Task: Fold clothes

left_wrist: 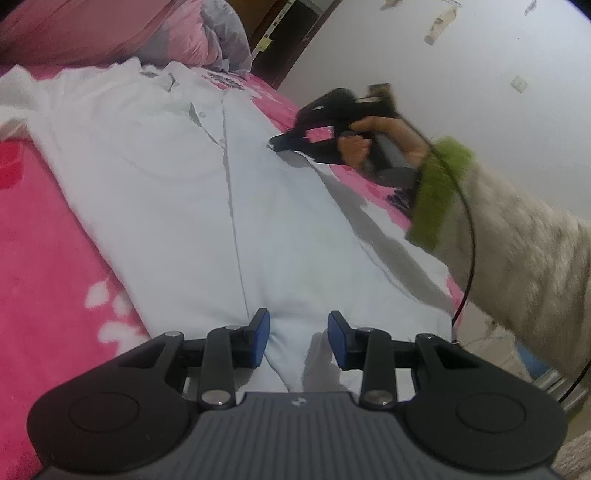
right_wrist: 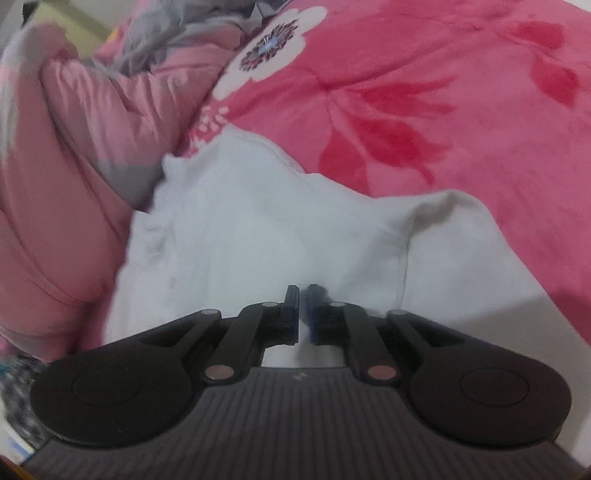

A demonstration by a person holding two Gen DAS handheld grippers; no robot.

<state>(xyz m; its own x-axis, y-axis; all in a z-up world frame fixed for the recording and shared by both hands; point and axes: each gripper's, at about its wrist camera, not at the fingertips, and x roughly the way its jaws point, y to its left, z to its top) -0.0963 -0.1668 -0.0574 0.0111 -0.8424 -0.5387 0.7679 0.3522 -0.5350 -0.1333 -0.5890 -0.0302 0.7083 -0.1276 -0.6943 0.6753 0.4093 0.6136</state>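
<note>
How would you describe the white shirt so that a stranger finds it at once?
Look at the bed with the pink flowered blanket. The white shirt lies spread flat on it, collar toward the pink pillows. It is the only white, buttoned garment there.

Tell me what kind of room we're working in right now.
Most likely a bedroom. The white shirt lies spread on a pink floral blanket that covers a bed, pink bedding is bunched at its far end, and a plain white wall stands close beside it.
</note>
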